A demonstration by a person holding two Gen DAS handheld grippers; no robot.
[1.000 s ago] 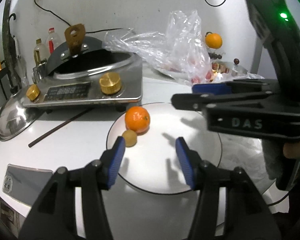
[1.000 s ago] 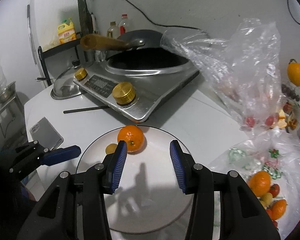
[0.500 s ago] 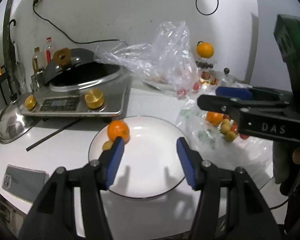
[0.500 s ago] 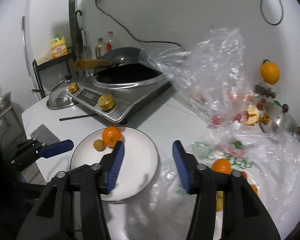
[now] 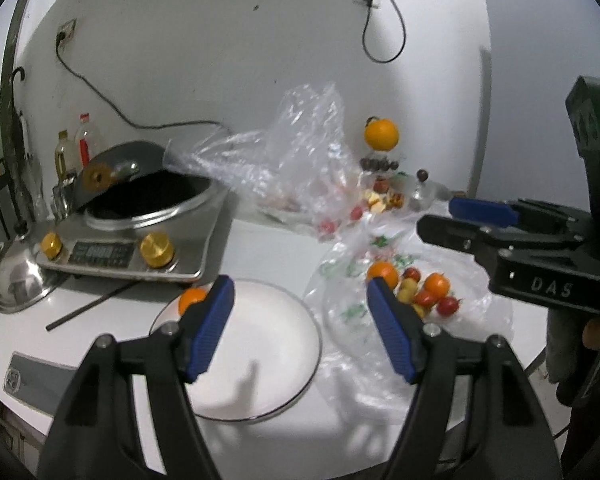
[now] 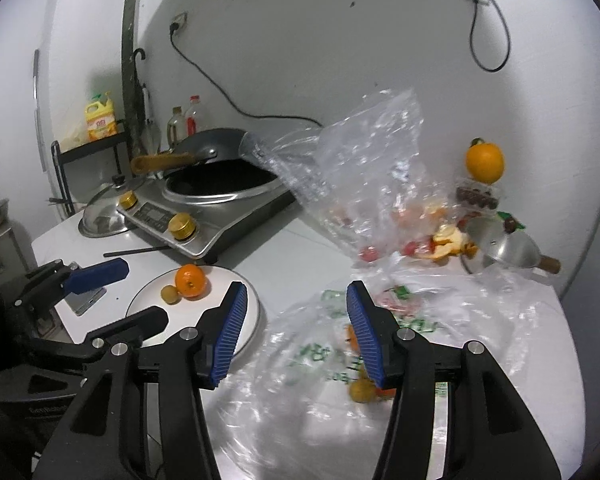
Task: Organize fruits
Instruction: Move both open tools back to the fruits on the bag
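A white plate (image 5: 268, 376) holds one orange (image 6: 190, 280) and a small yellow-green fruit (image 6: 170, 293) at its far left rim. To its right, loose fruit (image 5: 418, 290), among it oranges and small red ones, lies on a flat printed plastic bag (image 6: 332, 356). My left gripper (image 5: 300, 304) hovers above the plate's right half, its jaws opening with nothing between them. My right gripper (image 6: 296, 300) hangs open over the gap between plate and bag, also holding nothing. In the left wrist view the right gripper (image 5: 436, 214) reaches in from the right above the fruit.
An induction cooker with a wok (image 5: 140, 216) stands at the back left, with a steel lid (image 5: 18, 280), a dark stick (image 5: 88, 308) and a phone (image 5: 36, 376) near it. A crumpled clear bag (image 6: 360, 184) rises behind. An orange (image 6: 485, 162) sits by the wall.
Both grippers have drawn back and up from the plate and swung right, so the fruit on the bag has come into view. The left jaws stand wider than before.
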